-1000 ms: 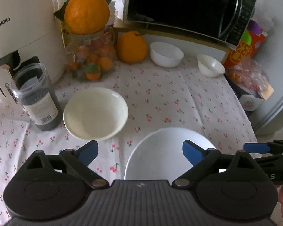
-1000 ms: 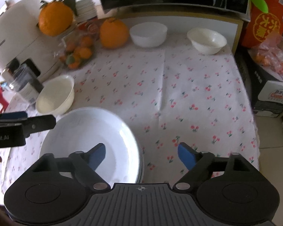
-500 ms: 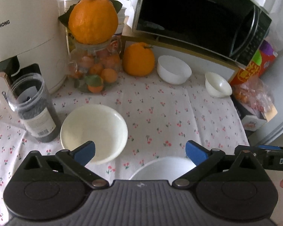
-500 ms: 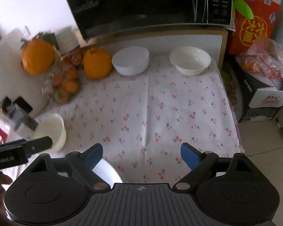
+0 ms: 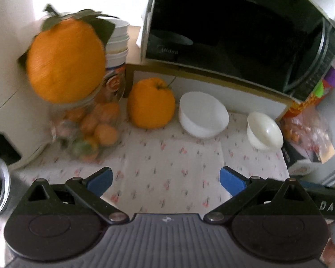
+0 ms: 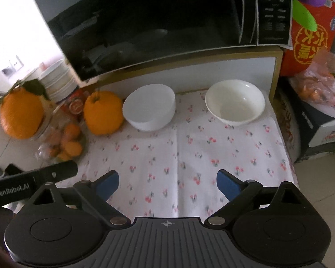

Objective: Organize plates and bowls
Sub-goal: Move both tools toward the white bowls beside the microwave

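Two white bowls stand at the back of the flowered cloth under the microwave shelf: a wider bowl (image 5: 203, 117) (image 6: 149, 109) beside a big orange, and a smaller cream bowl (image 5: 264, 130) (image 6: 235, 101) to its right. My left gripper (image 5: 166, 179) is open, with only cloth between its blue pads. My right gripper (image 6: 167, 182) is open too, its jaws still opening, nothing between them. Both hang well short of the bowls. The plate and the near bowl are out of view.
A black microwave (image 5: 236, 31) (image 6: 158, 22) sits on a shelf above the bowls. At the left are a large orange (image 5: 64, 60) on a jar of small fruit, another orange (image 5: 150, 102) (image 6: 102, 111), stacked cups (image 5: 118, 44) and a white appliance (image 5: 4, 67). Boxes and bagged fruit (image 6: 319, 89) crowd the right edge.
Both grippers have moved away from the white plate and the near bowl toward the back of the table. The two far bowls and the microwave now loom larger, and the plate has dropped out of view.
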### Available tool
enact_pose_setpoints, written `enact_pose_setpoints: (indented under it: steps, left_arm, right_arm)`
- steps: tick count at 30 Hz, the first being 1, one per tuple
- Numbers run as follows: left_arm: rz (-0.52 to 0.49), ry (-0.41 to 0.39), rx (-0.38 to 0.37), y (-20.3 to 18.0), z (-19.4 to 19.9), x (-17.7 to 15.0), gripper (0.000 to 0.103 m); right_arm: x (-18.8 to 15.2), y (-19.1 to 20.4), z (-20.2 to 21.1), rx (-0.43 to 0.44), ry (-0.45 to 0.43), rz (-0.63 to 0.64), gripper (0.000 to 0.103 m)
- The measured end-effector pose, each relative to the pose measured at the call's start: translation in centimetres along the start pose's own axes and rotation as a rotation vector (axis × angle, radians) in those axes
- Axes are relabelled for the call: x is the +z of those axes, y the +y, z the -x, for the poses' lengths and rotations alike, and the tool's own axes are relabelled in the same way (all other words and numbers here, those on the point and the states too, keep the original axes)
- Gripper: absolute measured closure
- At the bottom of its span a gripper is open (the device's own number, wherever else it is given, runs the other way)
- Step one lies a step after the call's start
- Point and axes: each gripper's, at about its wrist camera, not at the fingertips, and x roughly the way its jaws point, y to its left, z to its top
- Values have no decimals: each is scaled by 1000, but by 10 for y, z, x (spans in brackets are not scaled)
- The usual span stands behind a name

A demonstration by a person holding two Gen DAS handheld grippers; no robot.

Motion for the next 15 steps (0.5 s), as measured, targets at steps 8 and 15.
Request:
enact_pose_setpoints:
  steps: [8,15]
  left_arm:
    - [7,-70,-66,5,-58,26,8]
    - [81,-79,-155,13,-97,38,24]
  right_arm:
    - [30,-18,-61,96,-22,-100,7]
    - [48,-34,-108,136,-30,-193,7]
